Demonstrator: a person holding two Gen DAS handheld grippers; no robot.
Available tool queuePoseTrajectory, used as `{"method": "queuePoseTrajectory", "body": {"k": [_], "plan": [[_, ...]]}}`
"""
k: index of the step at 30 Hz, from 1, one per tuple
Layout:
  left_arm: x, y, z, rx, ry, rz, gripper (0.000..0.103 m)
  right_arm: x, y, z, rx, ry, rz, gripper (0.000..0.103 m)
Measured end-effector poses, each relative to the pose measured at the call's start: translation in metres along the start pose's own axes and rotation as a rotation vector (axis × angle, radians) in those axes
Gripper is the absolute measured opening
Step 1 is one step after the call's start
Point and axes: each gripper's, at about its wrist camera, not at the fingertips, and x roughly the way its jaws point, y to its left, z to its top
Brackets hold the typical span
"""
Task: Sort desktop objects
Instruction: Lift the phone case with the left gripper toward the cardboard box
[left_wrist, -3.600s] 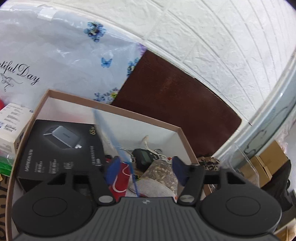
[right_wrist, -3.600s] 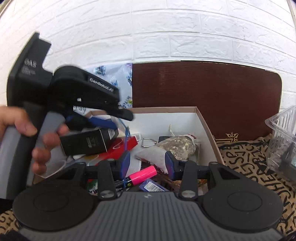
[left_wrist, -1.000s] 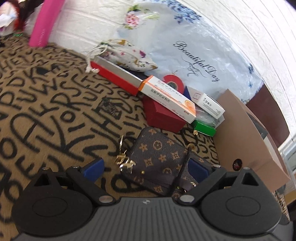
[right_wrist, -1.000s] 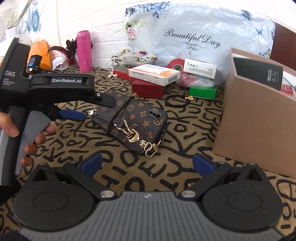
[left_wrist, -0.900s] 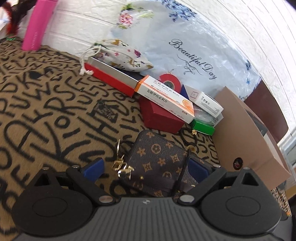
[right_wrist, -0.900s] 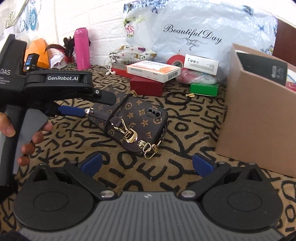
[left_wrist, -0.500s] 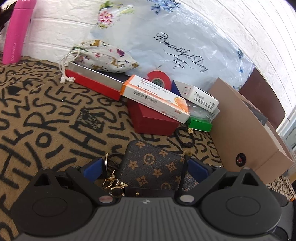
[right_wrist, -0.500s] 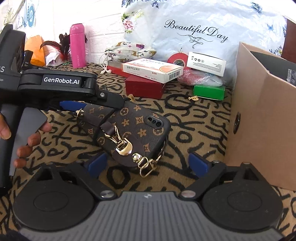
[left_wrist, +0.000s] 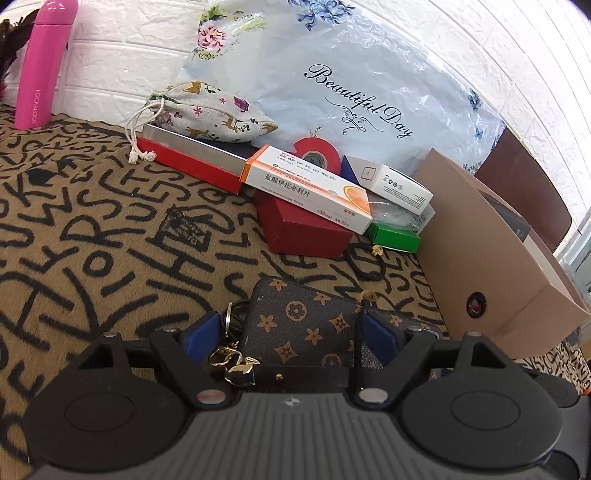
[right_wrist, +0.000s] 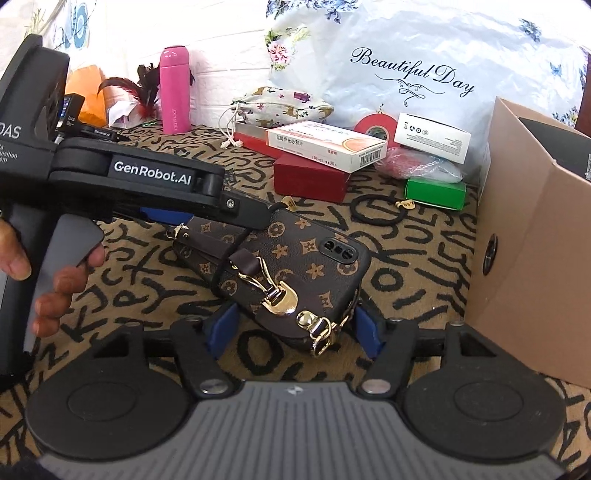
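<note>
A brown monogram phone-case purse (left_wrist: 303, 325) with gold clasps lies on the patterned cloth; it also shows in the right wrist view (right_wrist: 295, 266). My left gripper (left_wrist: 291, 334) straddles its far end with the blue pads close to its sides; I cannot tell whether they press it. My right gripper (right_wrist: 293, 328) straddles its near end around the gold clasp (right_wrist: 280, 299), with a small gap at each pad. The left gripper also shows in the right wrist view (right_wrist: 207, 218). A brown cardboard box (right_wrist: 532, 236) stands at the right.
Behind the purse lie a dark red box (left_wrist: 299, 229), an orange-white medicine box (left_wrist: 306, 188), a white box (left_wrist: 391, 184), a green box (left_wrist: 393, 236), red tape (left_wrist: 314, 153), a black hair tie (left_wrist: 364, 264), a drawstring pouch (left_wrist: 210, 110), a pink bottle (left_wrist: 40, 62) and a plastic bag (left_wrist: 354, 92).
Both grippers came forward over the purse and narrowed around its two ends. Earlier still, both were over the cardboard box.
</note>
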Motion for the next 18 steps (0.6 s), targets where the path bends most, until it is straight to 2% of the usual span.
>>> {"method": "queuePoseTrajectory", "body": {"k": [11,15,18], "plan": [[-0.052,-0.034,-0.038,0.011,-0.013,-0.001,0.083,-0.050,0.009,-0.026,-0.008,0.019,0.050,0.065],[-0.070,-0.054,-0.045,0.010,-0.039,-0.031,0.083,-0.081,0.009,-0.035,-0.011,-0.009,0.042,0.065],[-0.082,-0.076,-0.047,0.052,-0.064,-0.059,0.083,-0.107,0.006,-0.040,-0.013,-0.042,0.025,0.064]]}}
